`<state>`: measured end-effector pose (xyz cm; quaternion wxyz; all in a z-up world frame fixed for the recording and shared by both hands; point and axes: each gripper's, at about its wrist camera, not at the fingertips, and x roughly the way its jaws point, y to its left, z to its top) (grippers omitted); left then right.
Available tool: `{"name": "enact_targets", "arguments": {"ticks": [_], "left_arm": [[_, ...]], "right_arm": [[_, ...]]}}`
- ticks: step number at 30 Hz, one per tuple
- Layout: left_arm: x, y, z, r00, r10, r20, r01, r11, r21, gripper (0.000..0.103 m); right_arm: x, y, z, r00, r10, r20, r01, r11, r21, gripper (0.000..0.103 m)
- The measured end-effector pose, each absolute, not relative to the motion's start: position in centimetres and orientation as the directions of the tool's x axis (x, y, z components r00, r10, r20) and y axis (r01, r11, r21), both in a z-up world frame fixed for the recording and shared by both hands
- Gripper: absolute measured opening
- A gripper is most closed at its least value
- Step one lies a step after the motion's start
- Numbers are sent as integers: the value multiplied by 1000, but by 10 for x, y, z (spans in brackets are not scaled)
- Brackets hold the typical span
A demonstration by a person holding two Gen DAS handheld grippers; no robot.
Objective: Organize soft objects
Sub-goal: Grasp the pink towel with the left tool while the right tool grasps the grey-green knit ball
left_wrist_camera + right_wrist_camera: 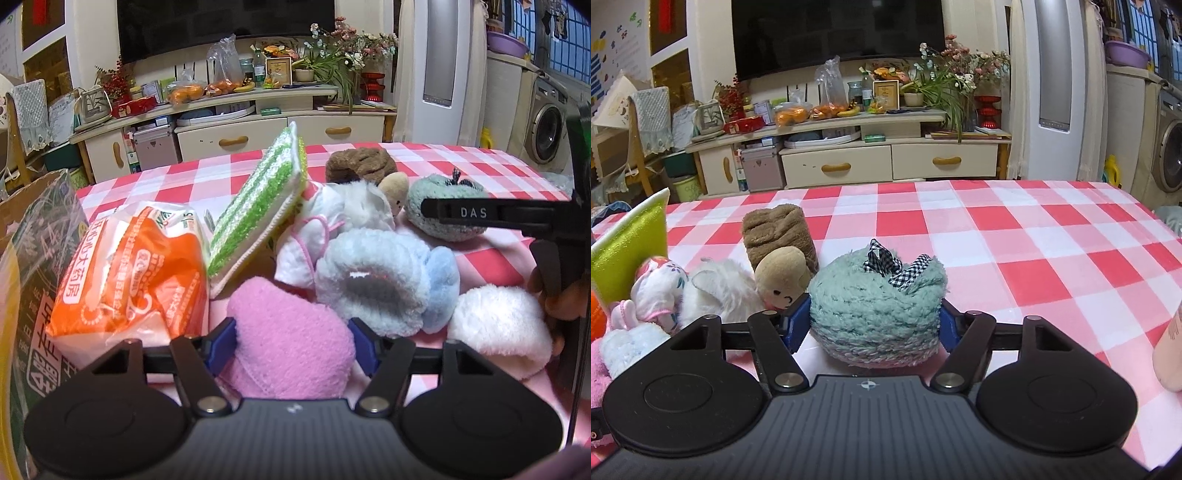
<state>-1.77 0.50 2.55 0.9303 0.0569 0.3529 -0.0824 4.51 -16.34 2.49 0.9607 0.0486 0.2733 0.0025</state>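
Note:
My left gripper (291,341) is shut on a pink fluffy cloth (288,339), its blue pads (221,343) pressing both sides. Behind it lie a pale blue fluffy ring (373,280), a white fluffy piece (502,325), a white plush toy (351,210), a green striped sponge (262,206) and a brown plush (360,164). My right gripper (873,326) is shut on a teal knitted apple with a checked bow (875,314) on the checked tablecloth (1034,251). The apple also shows in the left wrist view (445,210), with the right gripper (428,208) across it.
An orange and white plastic bag (129,273) and a cardboard box (33,229) lie at the left. A small doll head (781,284), the brown plush (779,232) and the white plush (716,288) sit left of the apple. A TV cabinet (849,162) stands behind the table.

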Motion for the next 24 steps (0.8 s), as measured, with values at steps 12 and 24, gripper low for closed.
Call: {"name": "enact_targets", "arguments": {"ticks": [12,24], "left_arm": [[-25,15,39,734,-167,-658,207,978,-17,64],[-36,23,52,737,-240,-632,245,966,-82,64]], "right_arm": [[12,-159,22,851,16,-526,65,989,135,83],[-19,-151,21,846,-16,-533,116,981,154,82]]}}
